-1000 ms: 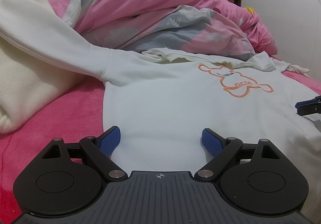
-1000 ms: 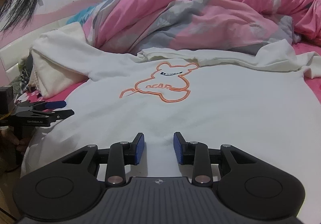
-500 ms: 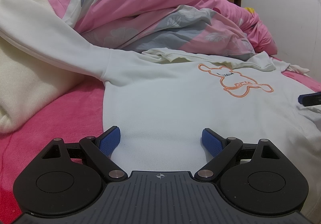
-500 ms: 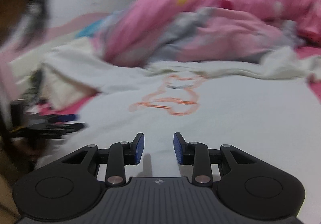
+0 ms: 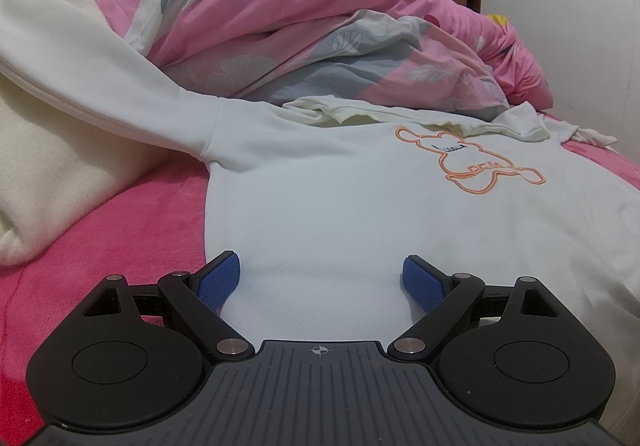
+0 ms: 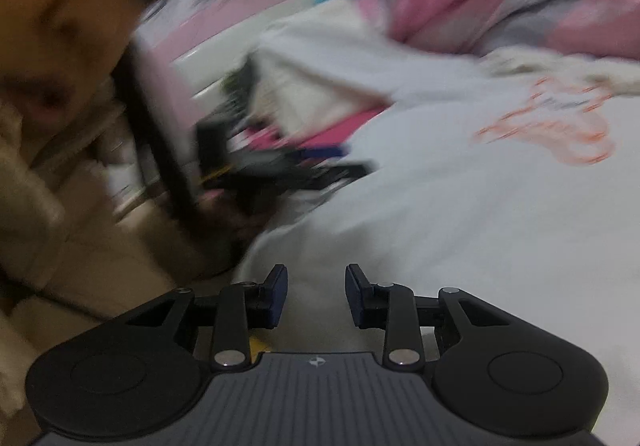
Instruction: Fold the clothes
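A white sweatshirt (image 5: 340, 206) with an orange bear outline (image 5: 476, 166) lies flat, front up, on the pink bed. Its left sleeve (image 5: 100, 86) runs up and away over a cream blanket. My left gripper (image 5: 320, 266) stands wide open just above the hem, with only flat cloth below it. My right gripper (image 6: 316, 278) is partly open over the sweatshirt (image 6: 460, 206) near its lower edge, nothing between its pads. The right wrist view is blurred; the bear print (image 6: 560, 122) sits at the right, and the left gripper (image 6: 320, 166) shows dimly at the cloth's left edge.
A bunched pink and grey quilt (image 5: 320, 26) fills the back of the bed. A folded cream blanket (image 5: 48, 174) lies at the left on the pink sheet (image 5: 120, 238). In the right wrist view a person's body (image 6: 60, 186) is close at the left.
The right wrist view has swung left and blurred, bringing the person into it. The right gripper's tip has left the left wrist view's right edge. The left gripper has not moved.
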Motion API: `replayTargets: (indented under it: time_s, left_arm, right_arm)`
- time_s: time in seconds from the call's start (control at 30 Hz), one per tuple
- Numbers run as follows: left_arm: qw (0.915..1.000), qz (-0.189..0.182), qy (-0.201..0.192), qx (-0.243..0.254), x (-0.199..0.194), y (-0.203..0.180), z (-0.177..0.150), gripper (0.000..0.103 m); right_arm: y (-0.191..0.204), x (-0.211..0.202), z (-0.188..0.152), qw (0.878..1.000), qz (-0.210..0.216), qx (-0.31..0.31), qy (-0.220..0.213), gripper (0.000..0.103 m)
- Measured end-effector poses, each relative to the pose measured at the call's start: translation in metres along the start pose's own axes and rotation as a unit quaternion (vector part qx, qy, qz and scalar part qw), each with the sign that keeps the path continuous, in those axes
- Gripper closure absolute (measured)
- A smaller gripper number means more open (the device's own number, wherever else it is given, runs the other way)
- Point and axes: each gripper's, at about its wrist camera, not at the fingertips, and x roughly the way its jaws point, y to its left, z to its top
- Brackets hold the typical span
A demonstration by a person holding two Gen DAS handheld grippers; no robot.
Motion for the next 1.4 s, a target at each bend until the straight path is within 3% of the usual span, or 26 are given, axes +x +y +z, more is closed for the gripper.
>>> replayTargets:
  time_s: [0.07,0.13,0.17,0.2,0.37,0.43,0.5,0.57,0.6,0.7,0.8,0.83,0.97,1.03,1.13,1.3,1.4]
  left_arm:
    - [1.0,0.001,0.0,0.0,0.0,0.0,0.0,0.013]
    - [1.0,0.001,0.0,0.001,0.0,0.0,0.0,0.013]
    - [1.0,0.002,0.0,0.002,0.0,0.0,0.0,0.013]
    - [1.0,0.003,0.001,0.002,0.0,-0.001,0.0,0.013]
    - [1.0,0.004,0.002,0.003,0.0,-0.001,0.0,0.013]
    - [1.0,0.005,0.003,0.003,0.0,-0.001,0.001,0.013]
    - [1.0,0.007,0.003,0.004,-0.001,-0.002,0.001,0.013]
    - [1.0,0.008,0.002,0.004,-0.001,-0.002,0.0,0.013]
    - [0.9999,0.009,0.002,0.004,-0.001,-0.002,0.0,0.013]
    - [0.9999,0.012,0.002,0.005,-0.002,-0.003,0.0,0.013]
    - [0.9999,0.014,0.001,0.006,-0.003,-0.003,0.0,0.013]
    - [0.9999,0.015,0.001,0.006,-0.003,-0.003,0.0,0.013]
    - [0.9999,0.015,0.001,0.006,-0.003,-0.003,0.0,0.013]
    - [0.9999,0.015,0.001,0.006,-0.003,-0.003,0.0,0.013]
    - [0.9999,0.015,0.001,0.006,-0.003,-0.003,0.0,0.012]
    - [0.9999,0.015,0.001,0.007,-0.003,-0.003,0.0,0.012]
    - [0.9999,0.015,0.001,0.007,-0.003,-0.003,0.0,0.012]
  right_arm:
    - [-0.017,-0.009,0.009,0.996,-0.081,0.027,-0.028,0.069]
    - [-0.04,-0.016,0.02,0.98,-0.179,0.063,-0.053,0.069]
    - [-0.053,-0.014,0.023,0.969,-0.224,0.085,-0.055,0.071]
    - [-0.06,-0.011,0.024,0.964,-0.243,0.099,-0.05,0.083]
    - [-0.032,0.008,0.006,0.982,-0.175,0.073,0.001,0.086]
    - [-0.003,0.012,-0.013,0.993,-0.082,0.071,0.039,0.086]
    - [0.024,0.015,-0.03,0.995,0.008,0.067,0.073,0.086]
    - [0.039,0.012,-0.031,0.995,0.028,0.048,0.08,0.086]
    - [0.042,0.008,-0.028,0.997,0.017,0.038,0.073,0.086]
    - [0.012,-0.01,-0.004,0.995,-0.077,0.067,0.003,0.085]
    - [-0.032,-0.021,0.017,0.968,-0.223,0.109,-0.042,0.085]
    - [-0.041,-0.021,0.02,0.96,-0.253,0.113,-0.048,0.085]
    - [-0.057,-0.021,0.019,0.941,-0.285,0.169,-0.062,0.078]
    - [-0.047,-0.015,0.013,0.941,-0.291,0.16,-0.071,0.064]
    - [-0.028,-0.006,0.007,0.938,-0.316,0.126,-0.072,0.056]
    - [0.005,0.021,-0.001,0.924,-0.376,0.036,-0.055,0.055]
    - [0.009,0.028,-0.003,0.92,-0.387,0.015,-0.056,0.058]
